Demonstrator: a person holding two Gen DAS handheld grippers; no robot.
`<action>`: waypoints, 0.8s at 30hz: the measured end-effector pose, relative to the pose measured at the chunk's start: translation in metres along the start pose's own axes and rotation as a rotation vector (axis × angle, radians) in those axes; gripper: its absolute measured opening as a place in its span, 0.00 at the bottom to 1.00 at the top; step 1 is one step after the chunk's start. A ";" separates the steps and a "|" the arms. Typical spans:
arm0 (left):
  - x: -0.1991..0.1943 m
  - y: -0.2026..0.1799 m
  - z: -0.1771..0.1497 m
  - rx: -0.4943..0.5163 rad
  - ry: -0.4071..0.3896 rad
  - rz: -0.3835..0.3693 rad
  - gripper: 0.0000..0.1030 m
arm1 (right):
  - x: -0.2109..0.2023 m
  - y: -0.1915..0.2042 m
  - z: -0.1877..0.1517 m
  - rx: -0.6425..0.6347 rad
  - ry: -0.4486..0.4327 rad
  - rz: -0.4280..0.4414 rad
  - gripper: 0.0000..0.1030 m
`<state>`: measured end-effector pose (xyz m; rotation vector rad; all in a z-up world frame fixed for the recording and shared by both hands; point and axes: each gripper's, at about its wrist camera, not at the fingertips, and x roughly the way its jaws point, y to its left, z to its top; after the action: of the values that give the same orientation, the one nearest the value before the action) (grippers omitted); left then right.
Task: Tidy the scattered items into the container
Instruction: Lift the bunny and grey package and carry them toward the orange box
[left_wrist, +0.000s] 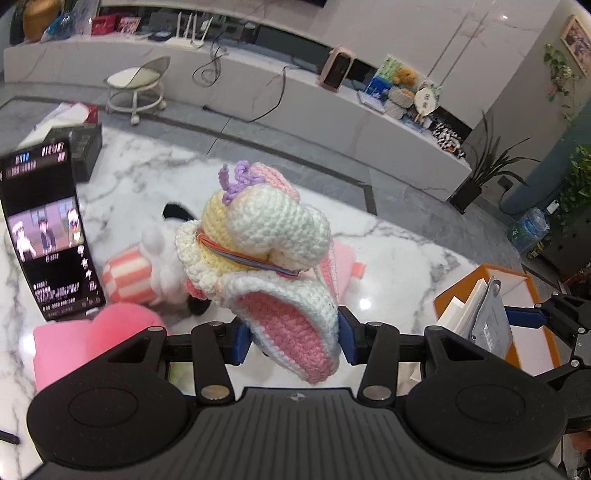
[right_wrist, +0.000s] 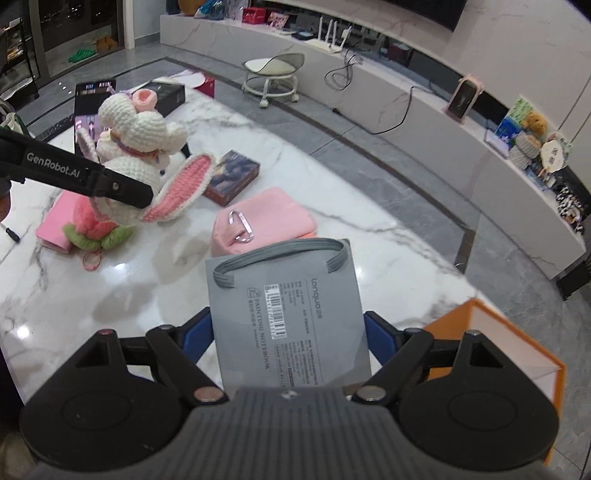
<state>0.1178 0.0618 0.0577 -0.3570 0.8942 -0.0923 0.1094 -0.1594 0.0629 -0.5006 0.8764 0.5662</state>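
Left gripper pinching crocheted rabbit by one pink-lined ear, lifted above marble table. Right gripper clamping grey painting notebook near orange box.

Marble table: pink pouch, box.

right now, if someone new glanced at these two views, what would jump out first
The crocheted rabbit stands out first, hanging by one pink-lined ear from the left claw above the marble table. Next is the grey painting notebook clamped in the right claw, beside the orange box at the table's near right edge. A lit phone stands at the left.
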 end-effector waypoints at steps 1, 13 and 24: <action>-0.004 -0.005 0.002 0.008 -0.009 -0.005 0.53 | -0.006 -0.002 0.000 0.002 -0.007 -0.007 0.83; -0.039 -0.080 0.017 0.122 -0.075 -0.068 0.53 | -0.061 -0.030 -0.005 0.022 -0.079 -0.075 0.83; -0.040 -0.140 0.013 0.216 -0.082 -0.109 0.53 | -0.107 -0.069 -0.035 0.074 -0.109 -0.149 0.83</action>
<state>0.1123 -0.0565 0.1427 -0.2061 0.7755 -0.2708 0.0789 -0.2594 0.1435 -0.4593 0.7470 0.4190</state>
